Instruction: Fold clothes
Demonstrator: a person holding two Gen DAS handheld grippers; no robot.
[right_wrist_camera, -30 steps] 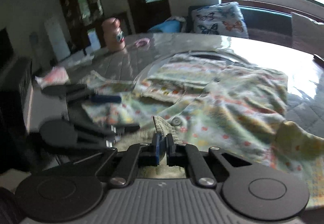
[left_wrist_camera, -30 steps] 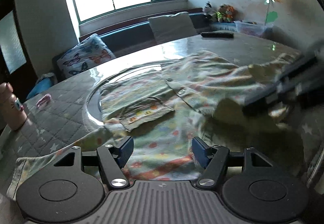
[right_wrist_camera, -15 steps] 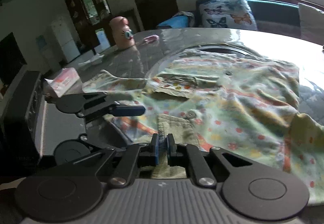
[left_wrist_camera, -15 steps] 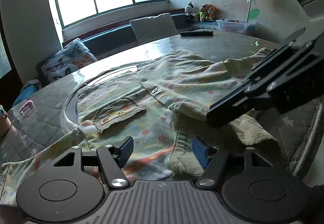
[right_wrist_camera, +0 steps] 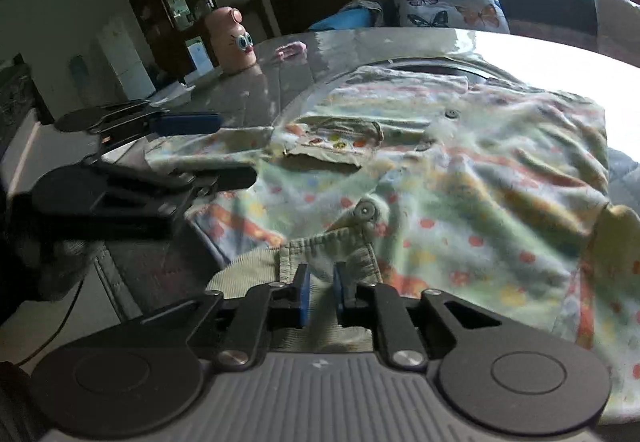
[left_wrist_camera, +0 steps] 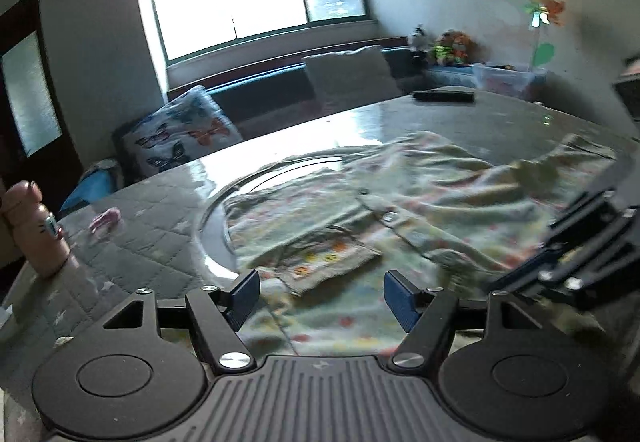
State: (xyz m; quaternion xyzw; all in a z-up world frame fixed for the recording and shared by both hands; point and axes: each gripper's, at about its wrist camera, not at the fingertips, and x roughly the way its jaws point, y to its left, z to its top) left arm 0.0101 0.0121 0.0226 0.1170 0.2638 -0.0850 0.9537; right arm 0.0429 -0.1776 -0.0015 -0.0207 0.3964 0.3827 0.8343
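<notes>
A pale floral button shirt (left_wrist_camera: pixel 420 202) (right_wrist_camera: pixel 460 170) lies spread on the round table (left_wrist_camera: pixel 400 118), its chest pocket (left_wrist_camera: pixel 332 258) (right_wrist_camera: pixel 332 146) facing up. My left gripper (left_wrist_camera: pixel 322 296) (right_wrist_camera: pixel 208 150) hangs open just over the shirt's near edge, holding nothing. My right gripper (right_wrist_camera: pixel 320 294) is nearly shut on the shirt's ribbed bottom hem (right_wrist_camera: pixel 328 254), which is turned over onto the body; only a narrow gap with cloth in it shows between the jaws. In the left wrist view the right gripper (left_wrist_camera: pixel 560 266) is a blurred dark shape at the right.
A pink bottle-shaped toy (left_wrist_camera: pixel 32 226) (right_wrist_camera: pixel 232 38) and a small pink object (left_wrist_camera: pixel 104 218) (right_wrist_camera: pixel 290 50) stand on the quilted table cover. A dark remote (left_wrist_camera: pixel 444 95) lies at the far side. The shirt overlaps a glass turntable rim (left_wrist_camera: pixel 216 226). A butterfly cushion (left_wrist_camera: pixel 180 138) sits on the bench.
The right gripper has carried the hem across and lowered it onto the shirt, and its jaws have parted slightly. The left gripper pulled back and stayed open.
</notes>
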